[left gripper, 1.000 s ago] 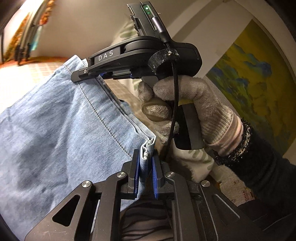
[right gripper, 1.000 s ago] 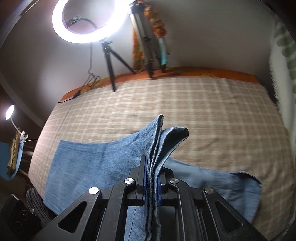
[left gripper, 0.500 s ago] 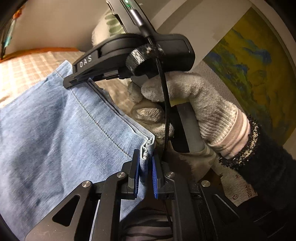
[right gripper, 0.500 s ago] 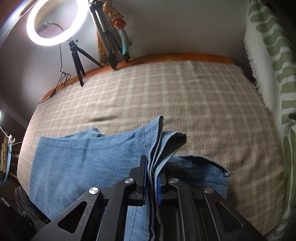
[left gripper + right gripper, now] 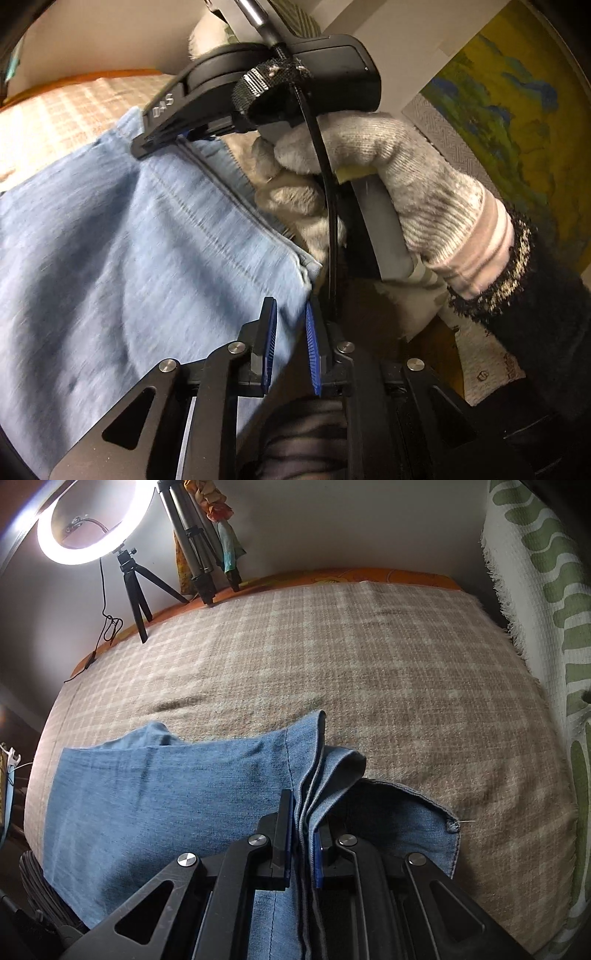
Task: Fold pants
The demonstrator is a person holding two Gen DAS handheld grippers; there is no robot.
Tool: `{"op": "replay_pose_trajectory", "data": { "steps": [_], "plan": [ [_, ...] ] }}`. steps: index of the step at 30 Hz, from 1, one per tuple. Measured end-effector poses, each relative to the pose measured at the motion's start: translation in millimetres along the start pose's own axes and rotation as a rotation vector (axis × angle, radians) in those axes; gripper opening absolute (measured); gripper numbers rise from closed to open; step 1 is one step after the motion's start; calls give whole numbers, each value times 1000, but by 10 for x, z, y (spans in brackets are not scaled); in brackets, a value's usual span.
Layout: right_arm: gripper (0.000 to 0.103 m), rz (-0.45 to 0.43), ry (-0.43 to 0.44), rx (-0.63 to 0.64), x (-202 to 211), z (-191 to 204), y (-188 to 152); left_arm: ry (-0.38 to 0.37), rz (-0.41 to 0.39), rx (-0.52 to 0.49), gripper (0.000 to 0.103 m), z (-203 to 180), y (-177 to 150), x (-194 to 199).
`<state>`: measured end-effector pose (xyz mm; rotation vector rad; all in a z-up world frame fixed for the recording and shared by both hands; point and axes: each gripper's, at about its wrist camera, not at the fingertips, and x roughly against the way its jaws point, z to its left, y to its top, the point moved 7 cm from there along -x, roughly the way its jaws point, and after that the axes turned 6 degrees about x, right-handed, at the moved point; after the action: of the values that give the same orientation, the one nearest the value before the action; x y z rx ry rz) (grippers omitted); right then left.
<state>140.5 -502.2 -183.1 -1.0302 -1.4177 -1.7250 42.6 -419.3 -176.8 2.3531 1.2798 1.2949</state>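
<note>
Light blue denim pants [image 5: 166,786] lie partly folded on a plaid bed cover [image 5: 369,657]. My right gripper [image 5: 303,840] is shut on a bunched hem edge of the pants, with folds standing up between the blue pads. In the left wrist view the pants [image 5: 129,240] fill the left side. My left gripper [image 5: 290,347] has its jaws parted, and the hem corner sits just beyond the fingertips, blurred. The other gripper [image 5: 159,136] and its gloved hand [image 5: 388,184] are just ahead, pinching the same hem.
A ring light on a tripod [image 5: 85,520] and more tripod legs [image 5: 199,561] stand at the bed's far edge. A green-and-white patterned cloth [image 5: 546,627] hangs at the right. A yellow and blue painting [image 5: 517,122] is on the wall.
My left gripper has opened and let the hem corner slip out of its pads. The right gripper has lowered the held edge toward the bed, and the pants lie flatter.
</note>
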Motion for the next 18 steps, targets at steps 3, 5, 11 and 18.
{"op": "replay_pose_trajectory", "data": {
  "steps": [3, 5, 11, 18],
  "plan": [
    [6, -9, -25, 16, 38, 20, 8, 8, -33, 8, 14, 42, -81, 299],
    [6, -45, -27, 12, 150, 42, 32, 34, -73, 16, 15, 112, -152, 617],
    [6, -24, -105, 50, 100, 15, 3, 233, -227, 40, 16, 551, -493, 1722],
    [36, -19, -212, 48, 145, -88, -25, 507, -304, 168, 16, 1290, -1065, 2587]
  ]
}}
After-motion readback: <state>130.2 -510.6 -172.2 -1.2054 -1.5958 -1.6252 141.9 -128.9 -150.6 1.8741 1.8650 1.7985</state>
